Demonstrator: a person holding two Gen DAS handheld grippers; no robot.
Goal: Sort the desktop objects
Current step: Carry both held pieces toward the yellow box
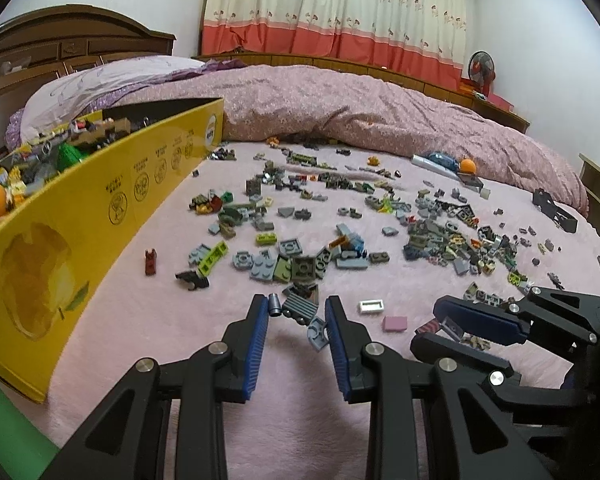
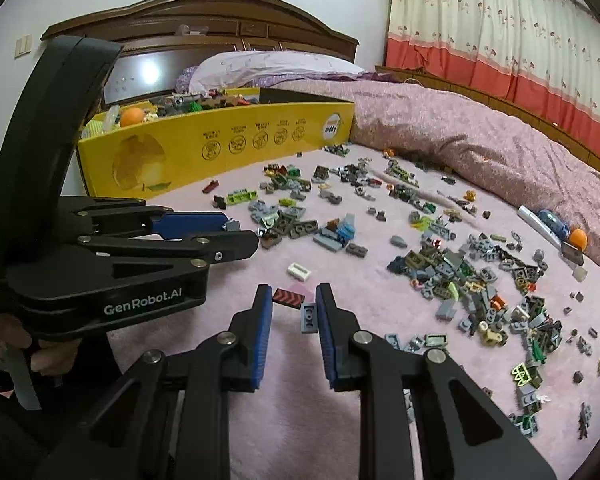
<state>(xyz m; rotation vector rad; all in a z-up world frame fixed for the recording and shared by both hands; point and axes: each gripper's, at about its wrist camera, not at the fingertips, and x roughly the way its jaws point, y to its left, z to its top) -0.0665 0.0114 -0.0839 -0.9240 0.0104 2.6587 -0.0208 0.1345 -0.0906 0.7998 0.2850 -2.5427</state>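
While both grippers are low over the pink bed cover point(image 1: 148, 320), each of them has its jaws apart with small bricks between the blue pads. The left gripper point(image 1: 297, 312) is open rather wide; a small grey cylinder point(image 1: 275, 304) lies just beside its left pad, a dark ribbed piece point(image 1: 300, 307) lies in the gap, and a grey round-cornered plate point(image 1: 318, 334) is against its right pad. The right gripper point(image 2: 294, 304) is open too, more narrowly; a small grey plate point(image 2: 309, 317) stands tilted against its right pad, but I cannot tell if it is truly held, and a red-black striped tile point(image 2: 286, 297) lies near the left pad. A white tile point(image 2: 299, 271) lies just beyond. The other loose bricks point(image 2: 460, 276) are scattered over the cover, mostly to the right. The yellow box point(image 2: 220, 152), already with many pieces and an orange ball point(image 2: 132, 117) inside, stands at the far left.
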